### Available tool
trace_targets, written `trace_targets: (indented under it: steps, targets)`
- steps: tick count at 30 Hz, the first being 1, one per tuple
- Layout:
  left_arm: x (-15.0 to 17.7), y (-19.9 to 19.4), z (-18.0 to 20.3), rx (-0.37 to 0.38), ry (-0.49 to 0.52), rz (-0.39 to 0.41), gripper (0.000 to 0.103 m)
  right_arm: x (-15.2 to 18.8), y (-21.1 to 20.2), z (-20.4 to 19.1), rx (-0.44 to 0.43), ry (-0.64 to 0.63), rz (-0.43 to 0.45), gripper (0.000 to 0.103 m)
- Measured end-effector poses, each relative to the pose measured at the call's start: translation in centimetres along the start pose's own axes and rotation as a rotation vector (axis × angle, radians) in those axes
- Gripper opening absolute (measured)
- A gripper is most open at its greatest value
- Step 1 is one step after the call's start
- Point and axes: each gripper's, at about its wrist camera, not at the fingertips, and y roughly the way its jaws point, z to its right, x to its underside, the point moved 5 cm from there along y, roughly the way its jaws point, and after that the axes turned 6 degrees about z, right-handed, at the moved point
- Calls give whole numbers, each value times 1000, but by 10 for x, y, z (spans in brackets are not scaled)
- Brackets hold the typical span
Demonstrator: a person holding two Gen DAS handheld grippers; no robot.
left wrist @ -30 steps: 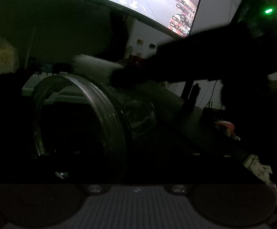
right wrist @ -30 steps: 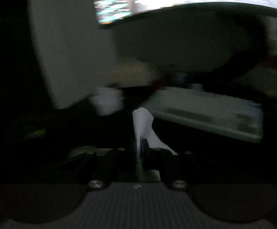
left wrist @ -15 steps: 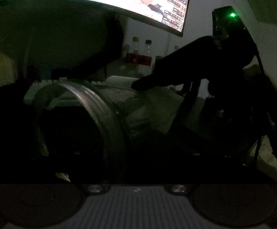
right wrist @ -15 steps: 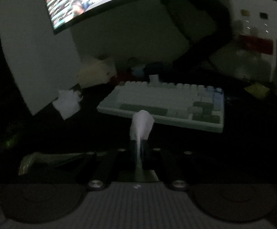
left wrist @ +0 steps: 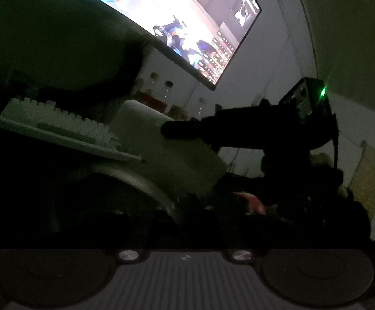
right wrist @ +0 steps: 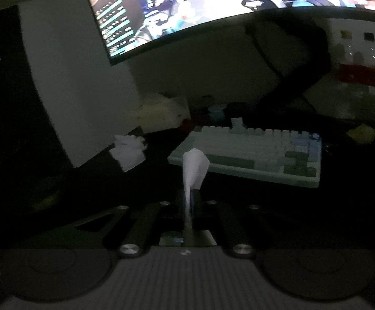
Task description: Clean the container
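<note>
Lit curved monitor [right wrist: 213, 7] above white keyboard [right wrist: 252, 155] on dark surface [right wrist: 342, 206]; crumpled tissue [right wrist: 129, 152] left of keyboard, bottles [left wrist: 161, 90] behind.

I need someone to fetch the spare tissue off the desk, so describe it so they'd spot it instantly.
Start at the big lit monitor; below it lies the white keyboard. Left of the keyboard, on the dark desk, lies a crumpled white tissue wad, unlike the tissue pinched in the right gripper.

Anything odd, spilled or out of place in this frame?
A crumpled white tissue lies loose on the dark desk left of the keyboard. The scene is too dim to judge the container. Nothing looks spilled.
</note>
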Motion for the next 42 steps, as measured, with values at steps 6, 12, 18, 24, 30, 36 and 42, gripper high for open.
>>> trace_targets:
  steps: [6,12,18,24,30,36,42]
  targets:
    - [-1,-7,6,-39,85,37,62,5,7,1,11,0,-21,6]
    - [10,-2,2,-120,140,-45,65,12,14,-4,0,0,-44,6]
    - [19,7,-6,-196,130,-109,64,21,22,-28,-35,-37,-49,7]
    - [15,8,-15,-221,86,-93,64,26,29,-61,-143,-34,-36,7]
    - [14,9,-15,-236,102,-90,65,27,31,-57,-124,-54,-24,7]
    - [13,14,-15,-246,108,-86,65,23,31,-19,28,-12,1,7]
    - [12,20,-14,-252,111,-88,65,26,33,-41,-102,-3,-2,7]
